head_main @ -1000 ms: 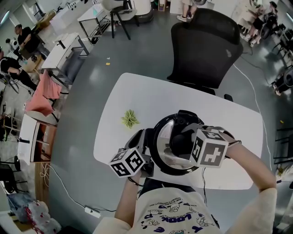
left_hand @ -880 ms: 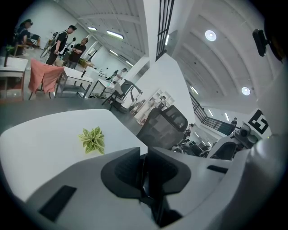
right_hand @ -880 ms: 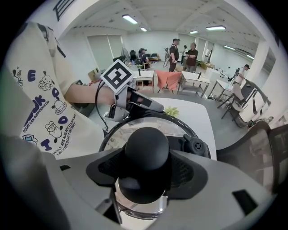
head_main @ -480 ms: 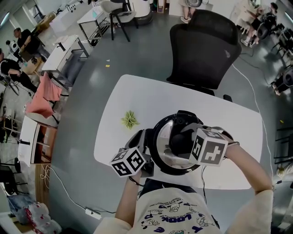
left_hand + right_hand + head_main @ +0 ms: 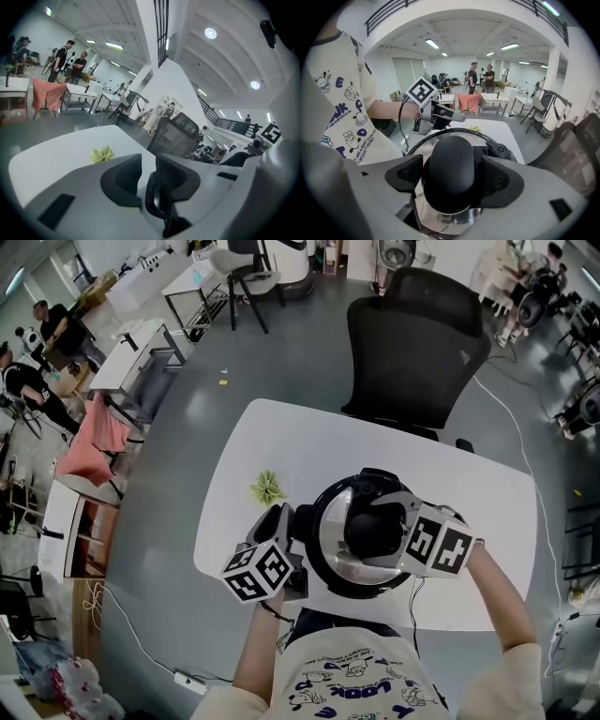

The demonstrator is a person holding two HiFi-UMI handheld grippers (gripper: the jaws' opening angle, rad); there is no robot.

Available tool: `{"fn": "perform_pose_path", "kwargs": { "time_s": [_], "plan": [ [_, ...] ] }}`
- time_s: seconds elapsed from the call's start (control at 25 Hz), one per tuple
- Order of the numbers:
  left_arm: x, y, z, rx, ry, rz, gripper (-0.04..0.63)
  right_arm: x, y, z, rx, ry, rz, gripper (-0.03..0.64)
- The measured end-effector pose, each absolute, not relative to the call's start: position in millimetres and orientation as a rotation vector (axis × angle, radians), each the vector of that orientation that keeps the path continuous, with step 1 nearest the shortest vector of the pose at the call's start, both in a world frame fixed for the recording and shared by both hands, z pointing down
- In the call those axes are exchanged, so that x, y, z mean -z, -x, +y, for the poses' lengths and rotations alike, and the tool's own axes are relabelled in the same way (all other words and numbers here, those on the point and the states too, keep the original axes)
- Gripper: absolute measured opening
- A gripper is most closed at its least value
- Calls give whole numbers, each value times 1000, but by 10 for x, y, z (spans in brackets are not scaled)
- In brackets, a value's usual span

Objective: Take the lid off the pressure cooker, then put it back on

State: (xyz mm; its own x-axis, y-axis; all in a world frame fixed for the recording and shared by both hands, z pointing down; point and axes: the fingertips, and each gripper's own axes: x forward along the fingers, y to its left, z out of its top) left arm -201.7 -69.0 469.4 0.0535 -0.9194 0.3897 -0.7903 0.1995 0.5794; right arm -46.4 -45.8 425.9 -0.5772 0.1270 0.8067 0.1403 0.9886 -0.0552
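Observation:
The pressure cooker (image 5: 330,563) stands near the front of the white table (image 5: 272,442), with its shiny lid (image 5: 440,219) on it. My right gripper (image 5: 453,179) straddles the lid's black knob (image 5: 450,168) from above. Its jaws have just been opening, and the pads stand just beside the knob, open. My left gripper (image 5: 147,176) is at the cooker's left side with the black side handle (image 5: 157,201) between its pads. Those jaws have also just been opening, and a thin gap shows on the left pad's side. In the head view my left gripper (image 5: 289,529) and right gripper (image 5: 377,532) flank the pot.
A green paper flower (image 5: 266,487) lies on the table left of the cooker. A black office chair (image 5: 412,343) stands at the table's far side. Desks, a pink cloth (image 5: 89,442) and people are on the left. A cable (image 5: 150,648) runs across the floor.
My right gripper's marker cube has turned and tipped further over the lid. My left gripper has shifted slightly. Cooker and lid stay where they were.

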Motion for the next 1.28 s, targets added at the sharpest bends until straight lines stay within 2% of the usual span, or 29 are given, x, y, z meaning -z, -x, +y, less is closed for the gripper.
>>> {"fn": "perform_pose_path", "kwargs": {
  "time_s": [0.16, 0.24, 0.56, 0.8, 1.04, 1.28],
  "plan": [
    [-4513, 2063, -702, 206, -1654, -1806, 97, -4066, 447, -618, 4, 36, -2340, 405],
    [-4398, 2064, -713, 198, -1685, -1830, 98, -3972, 414, -672, -19, -32, -2392, 426],
    [-3839, 1949, -800, 185, -1843, -1912, 98, -3531, 281, -879, -96, -297, -2621, 372],
    [-3452, 1782, -878, 173, -1938, -1977, 93, -3255, -10, -1262, -66, -769, -2689, 194],
    [-3160, 1692, -905, 162, -2015, -2056, 49, -2945, -227, -1379, 26, -1131, -2721, 44],
    [-2974, 1537, -902, 156, -2067, -2110, 18, -2858, -457, -1442, -15, -1332, -2722, 12]
  ]
}}
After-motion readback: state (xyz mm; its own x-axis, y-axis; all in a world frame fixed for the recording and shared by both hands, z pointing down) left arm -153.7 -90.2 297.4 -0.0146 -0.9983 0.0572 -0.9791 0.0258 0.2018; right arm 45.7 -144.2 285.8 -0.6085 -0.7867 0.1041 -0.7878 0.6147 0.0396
